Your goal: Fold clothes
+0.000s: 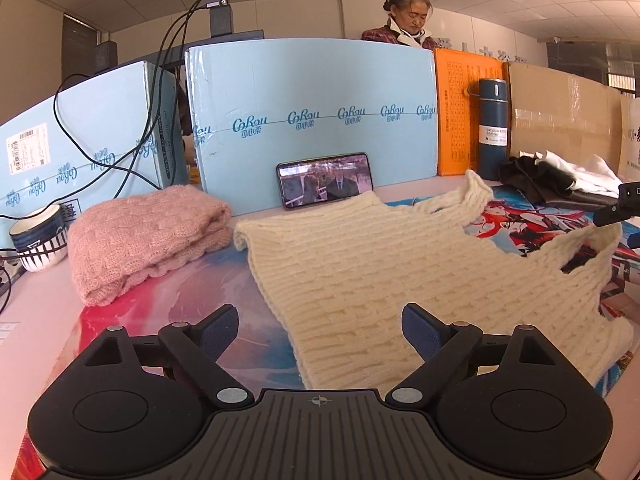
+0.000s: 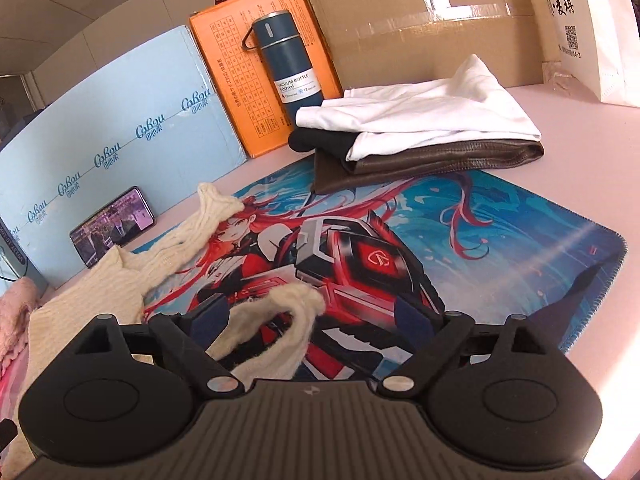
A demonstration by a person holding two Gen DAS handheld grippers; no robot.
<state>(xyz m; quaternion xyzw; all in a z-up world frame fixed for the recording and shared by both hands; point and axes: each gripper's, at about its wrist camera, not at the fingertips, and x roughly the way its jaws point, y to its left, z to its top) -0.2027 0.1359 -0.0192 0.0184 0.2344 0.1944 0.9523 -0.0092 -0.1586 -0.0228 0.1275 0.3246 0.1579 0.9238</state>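
Observation:
A cream knit vest [image 1: 380,264] lies spread flat on the printed mat [image 1: 192,292]. My left gripper [image 1: 320,334] is open, low over the vest's hem, one finger on each side of its near-left edge. In the right wrist view the vest [image 2: 80,300] lies at the left and its near shoulder strap [image 2: 280,320] loops up between my fingers. My right gripper [image 2: 312,320] is open around that strap. The far strap [image 2: 216,204] rests on the mat [image 2: 500,240].
A folded pink knit [image 1: 148,232] lies left of the vest. A folded white and brown pile [image 2: 420,136] sits at the mat's far right. A phone [image 1: 324,180], blue flask [image 2: 288,60], mug [image 1: 38,240], cables and boxes [image 1: 312,120] line the back. A person [image 1: 404,16] sits behind the boxes.

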